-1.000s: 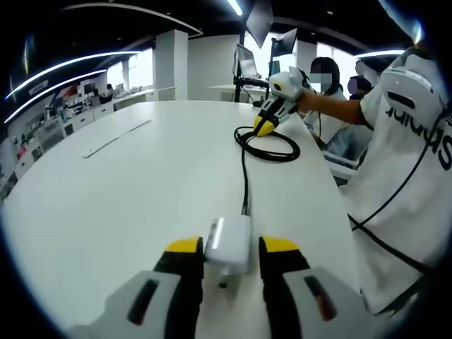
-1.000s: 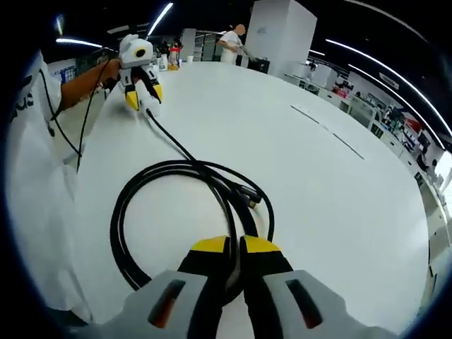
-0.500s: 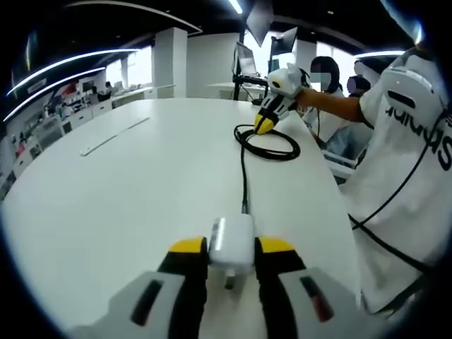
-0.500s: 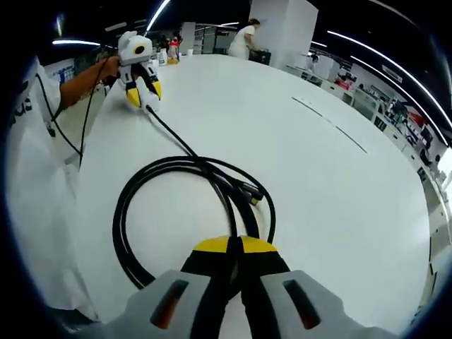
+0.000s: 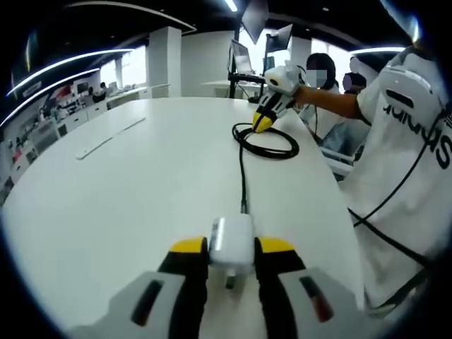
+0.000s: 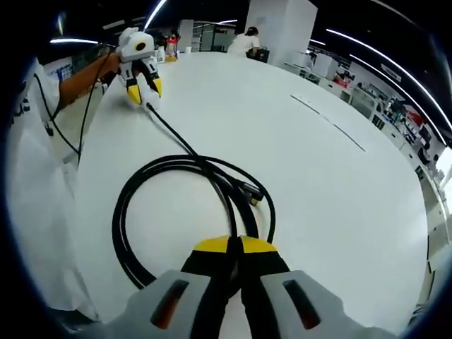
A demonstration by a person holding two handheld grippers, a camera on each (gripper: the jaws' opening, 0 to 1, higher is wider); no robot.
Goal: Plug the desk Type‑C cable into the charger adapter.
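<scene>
We are at a broad white table (image 5: 127,191) in an open-plan office, ceiling strip lights overhead and desks with monitors at the far edge. Nearest in the left gripper view, our left gripper (image 5: 232,248) has its yellow-tipped jaws pressed against both sides of the white charger adapter (image 5: 232,240), which sits on the table between them, so the grip is clenched on it. From the adapter's far end the black Type-C cable (image 5: 242,169) runs straight away across the tabletop and, further off, gathers into a loose coil (image 5: 267,141). At that coil we see our right gripper (image 5: 272,106) coming in from the right, held by a hand, its yellow tips down at the loop; beside it stands our white shirt (image 5: 402,162) with a thin black lead hanging across it. In the right gripper view the right gripper (image 6: 233,248) has its jaws drawn together on a strand of the cable (image 6: 176,169) where the coil passes between the tips. Just beyond lies a plug end (image 6: 251,192) inside the loop. Past the coil the cable stretches to the left gripper (image 6: 141,81) at the far side, and a flat white strip (image 6: 332,123) lies well apart on the table. We see no containers on the surface
</scene>
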